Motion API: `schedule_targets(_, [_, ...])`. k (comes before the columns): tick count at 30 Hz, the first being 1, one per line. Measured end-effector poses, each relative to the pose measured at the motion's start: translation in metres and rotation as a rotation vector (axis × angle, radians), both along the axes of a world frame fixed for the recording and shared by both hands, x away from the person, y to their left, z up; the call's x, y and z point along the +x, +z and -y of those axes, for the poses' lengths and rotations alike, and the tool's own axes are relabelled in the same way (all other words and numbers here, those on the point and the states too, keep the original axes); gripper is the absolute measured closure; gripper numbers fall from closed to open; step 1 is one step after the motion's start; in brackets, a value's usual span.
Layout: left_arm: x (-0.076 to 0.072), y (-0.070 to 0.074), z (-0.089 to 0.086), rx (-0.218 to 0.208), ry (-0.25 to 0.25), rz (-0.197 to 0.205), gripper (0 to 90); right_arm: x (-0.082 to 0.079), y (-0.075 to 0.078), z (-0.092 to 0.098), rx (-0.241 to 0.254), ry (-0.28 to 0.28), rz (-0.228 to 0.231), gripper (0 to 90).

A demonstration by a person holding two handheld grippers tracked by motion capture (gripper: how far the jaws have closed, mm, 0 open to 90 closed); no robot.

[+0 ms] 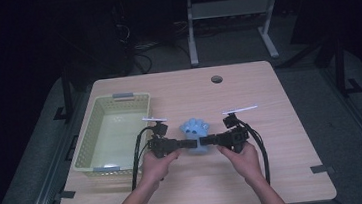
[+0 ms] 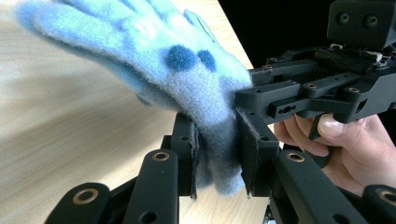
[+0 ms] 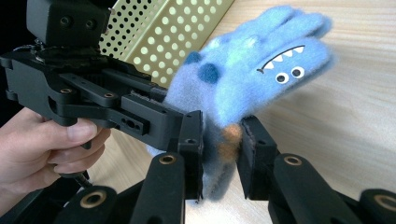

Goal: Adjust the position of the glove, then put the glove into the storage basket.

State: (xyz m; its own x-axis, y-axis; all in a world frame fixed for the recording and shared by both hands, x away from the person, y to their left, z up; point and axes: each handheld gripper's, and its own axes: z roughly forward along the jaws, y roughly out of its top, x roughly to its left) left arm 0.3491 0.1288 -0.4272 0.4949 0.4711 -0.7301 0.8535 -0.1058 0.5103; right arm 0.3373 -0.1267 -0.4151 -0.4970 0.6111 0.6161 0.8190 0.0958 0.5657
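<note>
A fuzzy light-blue glove (image 1: 195, 131) with dark blue spots and a monster face (image 3: 280, 70) hangs just above the wooden table, fingers pointing away from me. My left gripper (image 1: 187, 143) clamps the cuff from the left; its pads (image 2: 189, 154) press the fabric (image 2: 187, 79) flat. My right gripper (image 1: 207, 140) grips the same cuff from the right, with its pads (image 3: 247, 149) squeezing the blue and orange cuff edge. The two grippers meet nose to nose at the glove.
A pale yellow perforated basket (image 1: 89, 136) stands on the table's left side, close to my left hand. A round cable hole (image 1: 216, 79) sits near the table's far edge (image 1: 181, 72). Desk legs and cables lie on the dark floor beyond.
</note>
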Motion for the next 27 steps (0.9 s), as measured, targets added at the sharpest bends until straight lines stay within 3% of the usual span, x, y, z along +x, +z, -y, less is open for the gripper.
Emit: schedule_targets(27, [0.003, 0.022, -0.02, -0.009, 0.014, 0.031, 69.8, 0.007, 0.024, -0.02, -0.02, 0.032, 0.036, 73.3])
